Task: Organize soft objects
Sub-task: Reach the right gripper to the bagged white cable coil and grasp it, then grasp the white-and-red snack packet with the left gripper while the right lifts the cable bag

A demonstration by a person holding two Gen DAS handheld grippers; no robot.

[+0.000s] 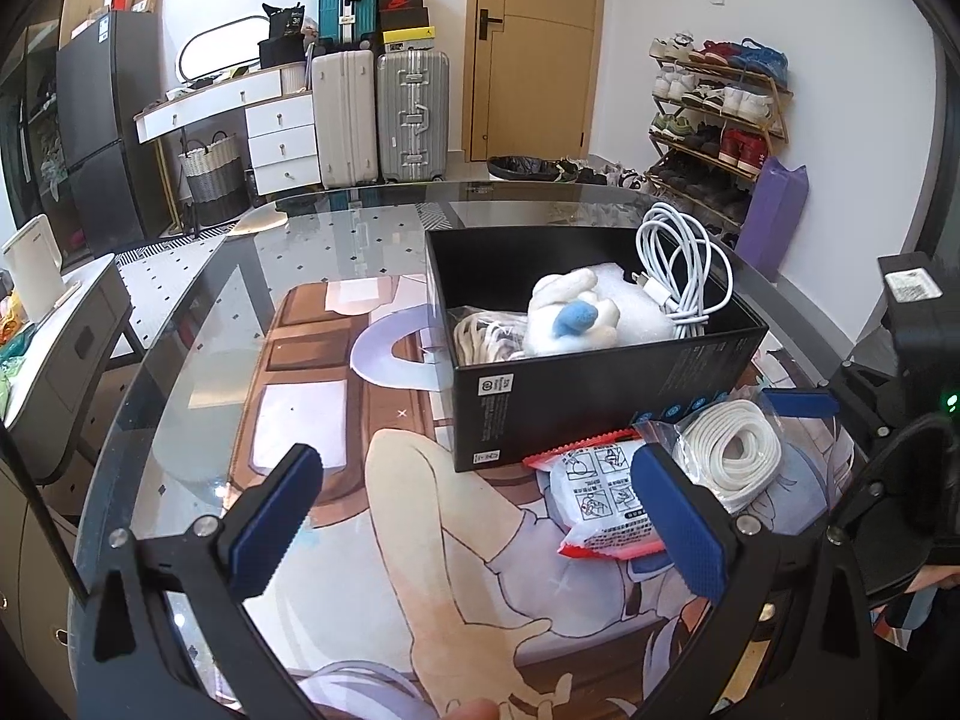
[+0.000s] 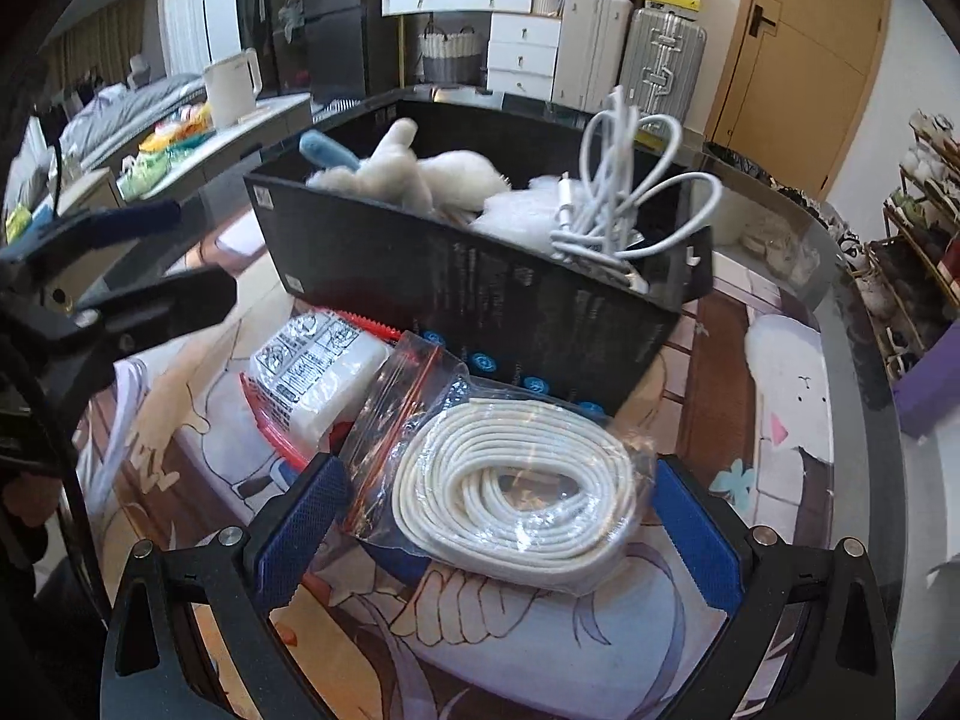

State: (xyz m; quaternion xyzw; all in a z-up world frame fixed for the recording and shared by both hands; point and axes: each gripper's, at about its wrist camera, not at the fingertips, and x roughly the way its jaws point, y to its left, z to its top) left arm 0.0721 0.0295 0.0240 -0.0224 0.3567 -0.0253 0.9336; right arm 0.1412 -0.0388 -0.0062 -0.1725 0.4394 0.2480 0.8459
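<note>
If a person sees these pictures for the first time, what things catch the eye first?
First, the black box on the glass table, holding a white plush toy and a looped white cable. Next, the bagged white cord in front of the box, lying between the open right gripper fingers.

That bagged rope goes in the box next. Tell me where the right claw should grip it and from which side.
Grip the bagged white rope across the short width of its oval coil, coming from the near side, low over the table. The right claw is open and already straddles it. The coil lies flat, so squeezing its two long sides bunches the strands firmly; the loose plastic alone would probably slip.
</note>
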